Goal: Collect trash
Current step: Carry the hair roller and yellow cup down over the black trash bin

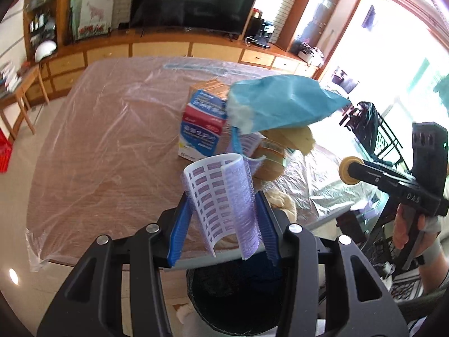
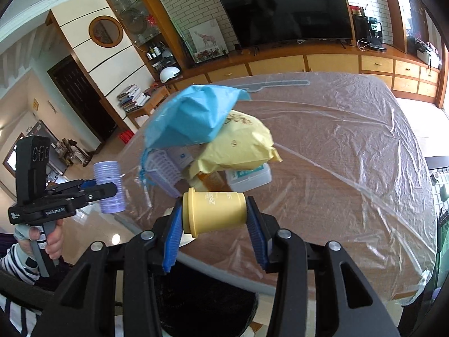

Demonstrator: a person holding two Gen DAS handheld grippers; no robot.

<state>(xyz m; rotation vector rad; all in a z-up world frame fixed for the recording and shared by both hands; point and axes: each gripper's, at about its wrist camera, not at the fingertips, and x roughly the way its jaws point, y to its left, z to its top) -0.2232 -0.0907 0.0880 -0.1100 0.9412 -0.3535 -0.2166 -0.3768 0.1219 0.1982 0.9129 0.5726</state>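
Left wrist view: a roller (image 1: 224, 205) is held by the left hand-held gripper (image 1: 223, 224) above the bin (image 1: 233, 295), a cup (image 2: 214, 213) by the right hand-held gripper (image 2: 214, 224) at the desk (image 2: 350, 168) edge; either could be dropped beside the bin if released off-centre.

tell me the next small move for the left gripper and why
Probably open the left gripper and let the purple hair roller drop. The roller is clamped between its blue fingers, and the black trash bin appears to sit right beneath them at the table edge.
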